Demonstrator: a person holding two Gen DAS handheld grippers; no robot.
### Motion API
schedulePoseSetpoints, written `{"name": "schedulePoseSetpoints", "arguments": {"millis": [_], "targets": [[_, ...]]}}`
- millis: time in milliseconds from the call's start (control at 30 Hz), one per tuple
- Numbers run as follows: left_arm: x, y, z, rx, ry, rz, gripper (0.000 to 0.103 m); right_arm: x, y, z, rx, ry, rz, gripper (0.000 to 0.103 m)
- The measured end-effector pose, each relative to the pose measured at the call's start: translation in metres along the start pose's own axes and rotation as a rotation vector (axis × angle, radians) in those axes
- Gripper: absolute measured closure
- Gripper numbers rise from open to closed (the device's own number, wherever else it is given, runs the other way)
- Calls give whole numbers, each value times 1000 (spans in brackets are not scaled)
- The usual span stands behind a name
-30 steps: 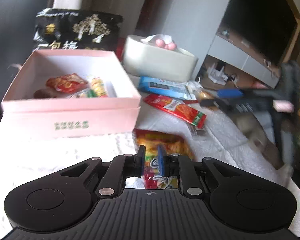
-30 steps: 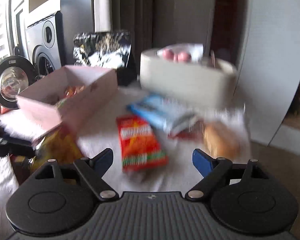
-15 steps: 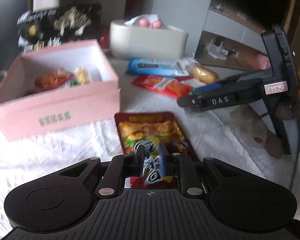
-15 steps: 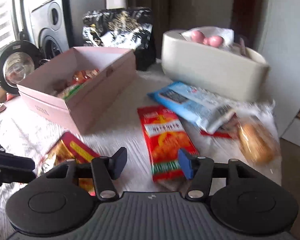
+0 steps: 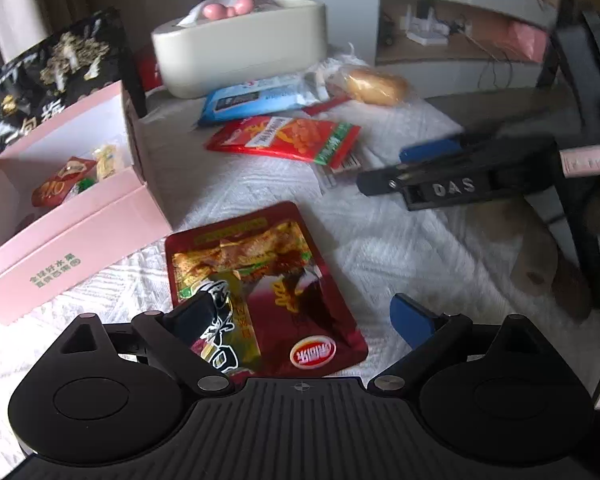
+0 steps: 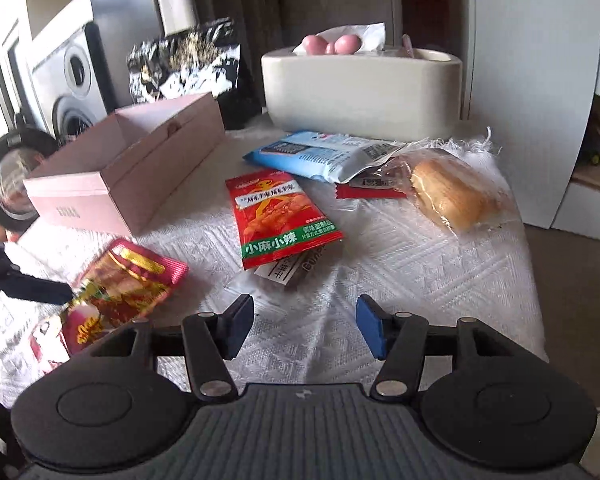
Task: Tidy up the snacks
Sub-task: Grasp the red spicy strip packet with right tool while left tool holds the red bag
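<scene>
A dark red snack pouch [image 5: 260, 280] lies flat on the white cloth, in front of the pink box [image 5: 72, 240]. My left gripper [image 5: 304, 316] hovers over the pouch's near end. Its jaws are opening wide and the pads do not press on the pouch. In the right wrist view the same pouch [image 6: 120, 292] lies at the lower left. My right gripper [image 6: 305, 330] stands half open above bare cloth with nothing between its fingers. Just ahead of it a red packet with a green band [image 6: 280, 216] covers part of a small flat packet [image 6: 296, 270].
The pink box [image 6: 140, 184] holds several small snacks. Behind lie a blue packet [image 6: 316, 154], a wrapped bread roll [image 6: 452, 196], a cream tissue box [image 6: 360, 88] and a black bag [image 6: 184, 64]. The table's right edge [image 6: 528, 248] drops to the floor.
The left gripper, shut on the dark red pouch before, has spread its jaws; the pouch now lies on the cloth. The right gripper narrowed from wide to half open and sank towards the table.
</scene>
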State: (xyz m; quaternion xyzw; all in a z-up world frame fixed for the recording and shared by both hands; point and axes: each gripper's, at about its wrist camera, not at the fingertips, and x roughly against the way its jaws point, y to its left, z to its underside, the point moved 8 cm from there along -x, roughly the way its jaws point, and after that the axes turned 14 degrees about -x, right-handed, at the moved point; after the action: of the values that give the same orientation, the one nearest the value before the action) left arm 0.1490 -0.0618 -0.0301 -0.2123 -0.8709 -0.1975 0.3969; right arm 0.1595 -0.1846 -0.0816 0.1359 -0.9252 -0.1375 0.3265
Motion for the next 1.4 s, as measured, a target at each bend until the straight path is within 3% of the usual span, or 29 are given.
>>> {"name": "schedulePoseSetpoints", "arguments": {"millis": [100,267,433,633,800,967,1133,1400], "targets": [[-4,15,6,43,38,-80,4,2,-7,-2,-60,-5,-37,46],[-14,20,9,36,54,-93,2,2,-8,-3,-70,-5,-49,43],[-22,36,16,157,-33,-24,1,3,-7,-1,-63,-6,-49,41],[-24,35,14,130,-86,-11,0,3,-6,0,-53,-7,-43,40],[-25,38,11,131,-66,9,1,2,-3,0,-38,-8,-32,39],[-14,33,15,121,-79,71,9,2,-3,1,-36,-8,-29,39],[2,33,23,124,-112,73,14,3,-3,-1,-37,-18,-24,39],[26,45,32,200,-190,107,16,12,40,-26,203,-100,-6,38]]}}
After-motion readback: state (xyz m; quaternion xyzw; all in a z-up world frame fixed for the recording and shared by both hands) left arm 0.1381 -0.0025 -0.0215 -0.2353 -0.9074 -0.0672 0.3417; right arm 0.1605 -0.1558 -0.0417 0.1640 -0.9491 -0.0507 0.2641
